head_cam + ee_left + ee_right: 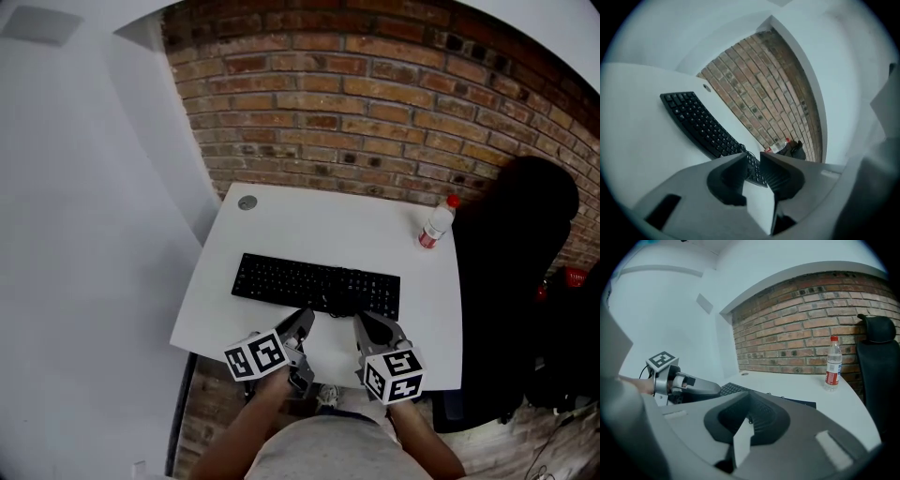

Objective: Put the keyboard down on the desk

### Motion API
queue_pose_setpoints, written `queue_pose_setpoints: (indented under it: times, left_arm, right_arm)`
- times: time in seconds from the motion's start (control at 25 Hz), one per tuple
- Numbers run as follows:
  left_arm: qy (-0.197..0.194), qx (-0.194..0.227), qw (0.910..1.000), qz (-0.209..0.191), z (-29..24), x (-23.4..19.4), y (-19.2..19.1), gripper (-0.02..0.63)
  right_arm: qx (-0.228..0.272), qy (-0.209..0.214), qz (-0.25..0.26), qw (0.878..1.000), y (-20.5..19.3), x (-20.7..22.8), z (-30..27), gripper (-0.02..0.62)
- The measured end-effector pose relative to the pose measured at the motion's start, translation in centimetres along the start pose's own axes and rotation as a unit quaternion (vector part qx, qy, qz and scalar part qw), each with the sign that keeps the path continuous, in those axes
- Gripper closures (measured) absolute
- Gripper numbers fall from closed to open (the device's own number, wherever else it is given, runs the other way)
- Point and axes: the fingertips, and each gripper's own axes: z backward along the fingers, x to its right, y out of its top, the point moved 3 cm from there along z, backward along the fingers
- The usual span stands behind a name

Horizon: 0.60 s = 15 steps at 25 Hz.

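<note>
A black keyboard (314, 286) lies flat across the middle of the white surface (309, 220). The left claw (305, 321) and right claw (367, 323) sit side by side over the near edge, tips at the keyboard's front edge; whether they touch it cannot be told. A red-capped plastic bottle (437, 223) stands upright near the far right corner. A round grommet (247, 202) sits at the far left. A brick wall (356, 94) rises behind, and a black chair (511, 281) stands on the right.

Keyboard (733, 389) mostly behind the right tool (749, 395) (only a dark strip beyond), bottle label (832, 371) illegibly small.
</note>
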Motion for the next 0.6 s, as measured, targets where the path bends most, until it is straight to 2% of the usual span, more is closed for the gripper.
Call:
queue_pose_setpoints:
  times: [0.16,0.28,0.6]
  left_arm:
    - [0.033,-0.01,0.9948,-0.096,0.8,0.8,-0.1,0.607]
    - [0.038,-0.012,0.9862,-0.161,1.3,1.6,0.2,0.612]
    - [0.018,-0.023,0.9741,-0.224,1.6,3.2,-0.3,0.614]
  right_arm:
    - [0.009,0.007,0.002,1.0,0.7,-0.8,0.8,0.588]
    - [0.015,0.009,0.007,1.0,1.1,-1.5,1.2,0.588]
    - [0.019,-0.003,0.008,1.0,1.2,-2.0,2.8,0.588]
